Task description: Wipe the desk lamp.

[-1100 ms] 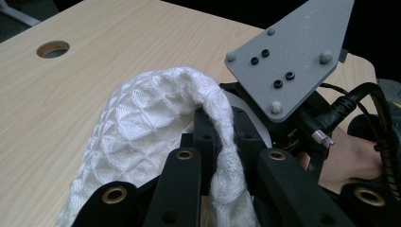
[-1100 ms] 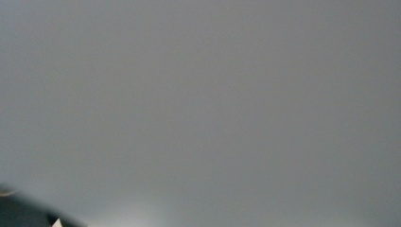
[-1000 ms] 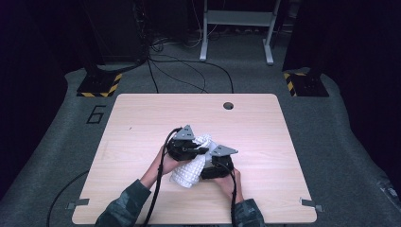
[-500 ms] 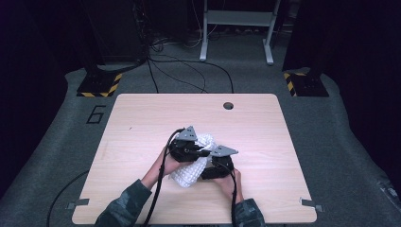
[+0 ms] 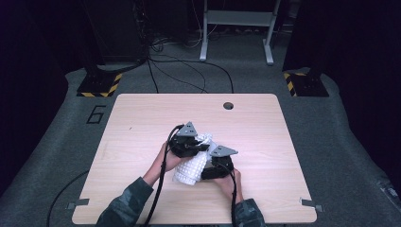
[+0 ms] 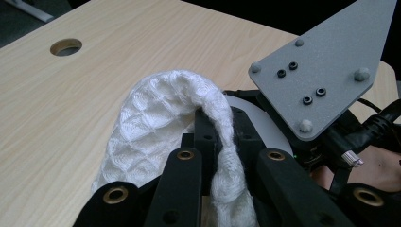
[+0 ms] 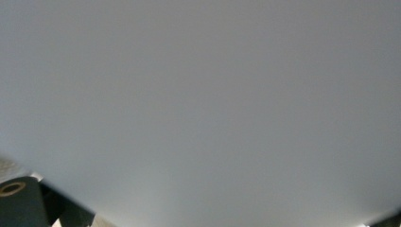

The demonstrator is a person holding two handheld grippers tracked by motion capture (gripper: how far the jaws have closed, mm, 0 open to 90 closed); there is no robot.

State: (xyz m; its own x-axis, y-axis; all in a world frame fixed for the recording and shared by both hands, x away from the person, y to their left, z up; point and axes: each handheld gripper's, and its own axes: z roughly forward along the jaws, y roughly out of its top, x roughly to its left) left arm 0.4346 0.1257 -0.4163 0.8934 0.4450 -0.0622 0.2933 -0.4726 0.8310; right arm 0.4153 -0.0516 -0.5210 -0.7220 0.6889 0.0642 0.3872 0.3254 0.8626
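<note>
A white waffle-weave cloth lies bunched at the middle of the wooden table, between the two hand-held grippers. In the left gripper view a fold of the cloth arches up and runs down between the black jaws. My left gripper is shut on that fold; from above, the left gripper sits at the cloth's far left side. The right gripper lies at the cloth's near right side, its jaws hidden by the cloth. Its grey plate shows close by. A blurred grey surface covers the right gripper view.
A round cable hole sits near the table's far edge. Black cables trail from both grippers toward the near edge. Dark floor with stands and cables surrounds the table. Bare wood lies on all sides of the hands.
</note>
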